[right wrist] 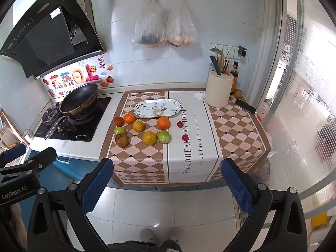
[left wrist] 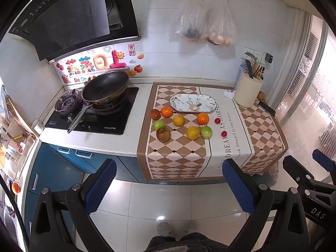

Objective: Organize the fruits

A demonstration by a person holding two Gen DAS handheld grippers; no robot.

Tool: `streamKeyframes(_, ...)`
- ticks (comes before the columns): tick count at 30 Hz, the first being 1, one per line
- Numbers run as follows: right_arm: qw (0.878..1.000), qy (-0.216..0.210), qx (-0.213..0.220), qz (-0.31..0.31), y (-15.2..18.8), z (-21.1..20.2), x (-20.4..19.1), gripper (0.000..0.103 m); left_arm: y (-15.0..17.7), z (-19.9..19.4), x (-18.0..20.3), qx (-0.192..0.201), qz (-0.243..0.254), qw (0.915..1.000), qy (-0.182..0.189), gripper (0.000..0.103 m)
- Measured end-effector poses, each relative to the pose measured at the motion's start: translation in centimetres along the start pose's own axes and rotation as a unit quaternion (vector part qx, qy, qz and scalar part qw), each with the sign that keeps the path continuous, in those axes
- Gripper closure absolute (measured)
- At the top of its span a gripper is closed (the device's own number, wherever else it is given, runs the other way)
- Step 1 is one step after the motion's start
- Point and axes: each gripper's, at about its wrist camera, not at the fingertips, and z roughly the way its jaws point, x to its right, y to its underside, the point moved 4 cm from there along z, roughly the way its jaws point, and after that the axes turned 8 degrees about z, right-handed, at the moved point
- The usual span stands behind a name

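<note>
Several fruits lie on a checkered cloth on the counter: two oranges, two yellow citrus, two green apples, two dark red-brown fruits and two small red ones. An empty patterned oval plate sits just behind them. My left gripper and right gripper are both open and empty, held over the floor well short of the counter.
A gas hob with a black wok is left of the cloth. A cream utensil holder and a phone sit at the back right. Plastic bags hang on the wall.
</note>
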Motion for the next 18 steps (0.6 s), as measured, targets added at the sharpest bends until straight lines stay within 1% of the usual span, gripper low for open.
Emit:
streamKeyframes(1,1.0,-0.008,0.009,0.006,-0.05,-0.11,0.0,0.0,-0.02,-0.02,0.0,0.003,-0.002,1.0,0.003,0.0)
streamKeyframes(5,1.0,-0.004,-0.002,0.003,0.07,-0.13,0.0,0.0,-0.02,-0.05,-0.03,0.003,-0.001,1.0,0.002,0.0)
streamKeyframes(18,1.0,-0.003,-0.001,0.004,0.12,-0.32,0.12,0.0,-0.04,-0.07,-0.02,0.004,0.002,1.0,-0.002,0.0)
